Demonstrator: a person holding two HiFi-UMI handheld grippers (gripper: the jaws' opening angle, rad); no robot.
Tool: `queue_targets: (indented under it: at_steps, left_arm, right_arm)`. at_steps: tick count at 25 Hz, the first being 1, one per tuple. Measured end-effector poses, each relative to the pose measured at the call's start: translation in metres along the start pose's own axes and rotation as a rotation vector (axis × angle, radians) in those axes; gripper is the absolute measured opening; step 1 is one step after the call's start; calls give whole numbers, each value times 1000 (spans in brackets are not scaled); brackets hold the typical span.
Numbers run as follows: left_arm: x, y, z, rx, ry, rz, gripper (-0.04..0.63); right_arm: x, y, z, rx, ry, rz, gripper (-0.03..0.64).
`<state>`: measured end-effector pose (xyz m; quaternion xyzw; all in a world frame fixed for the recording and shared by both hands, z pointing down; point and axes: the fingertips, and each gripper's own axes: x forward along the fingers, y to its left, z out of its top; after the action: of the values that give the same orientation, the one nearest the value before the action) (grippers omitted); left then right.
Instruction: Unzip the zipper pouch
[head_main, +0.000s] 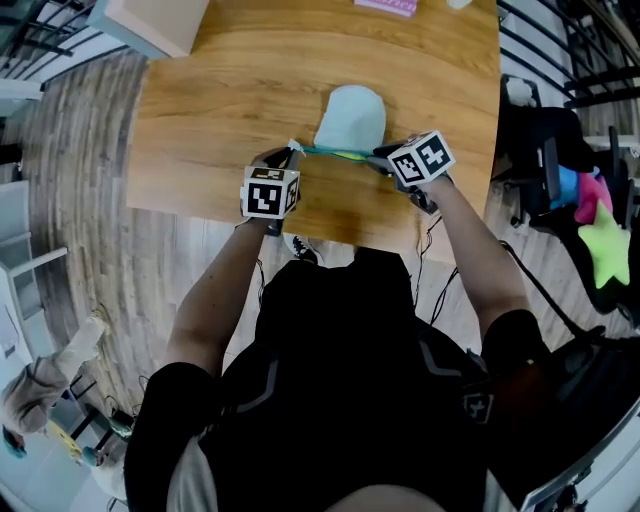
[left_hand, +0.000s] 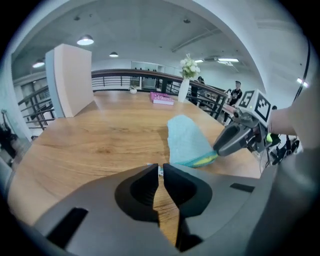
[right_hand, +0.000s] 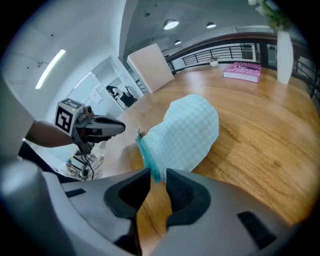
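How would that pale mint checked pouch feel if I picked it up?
Probably floppy: the pale mint checked fabric pouch slumps into a soft rounded shape. Likely light, since only its zipper edge is pinched. Cloth shouldn't roll or slip.

table (head_main: 200, 140): pouch (head_main: 350, 118) on it, near front edge, mid-width | left gripper (head_main: 292, 150) at pouch's left end, right gripper (head_main: 379, 156) at its right end | box (head_main: 150, 22) on far left corner | book (head_main: 386, 6) at far edge, behind pouch | vase (left_hand: 184, 89) just right of book
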<state>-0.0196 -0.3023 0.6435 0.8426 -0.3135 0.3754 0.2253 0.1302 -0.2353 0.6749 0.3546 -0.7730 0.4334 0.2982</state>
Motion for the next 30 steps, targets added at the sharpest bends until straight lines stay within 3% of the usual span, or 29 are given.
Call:
queue_targets:
  at_steps: [5, 11, 17, 21, 26, 30]
  left_arm:
    - [-34, 11, 15, -73, -94, 13, 35]
    - [-77, 13, 53, -60, -234, -10, 35]
    - [-126, 1, 97, -33, -390, -70, 35]
    - [-160, -11, 121, 11, -479, -89, 35]
    - [-198, -31, 149, 173, -578, -97, 34]
    - [-230, -33, 175, 142, -678, -79, 34]
  right_arm:
    - [-20, 15, 7, -28, -31, -11, 118]
    - [-63, 27, 29, -63, -113, -53, 118]
    - [-121, 63, 68, -160, -261, -69, 118]
    - [-162, 92, 92, -233, -362, -86, 118]
    - [-223, 111, 125, -271, -530, -183, 118]
    - [-274, 124, 140, -268, -676, -261, 107]
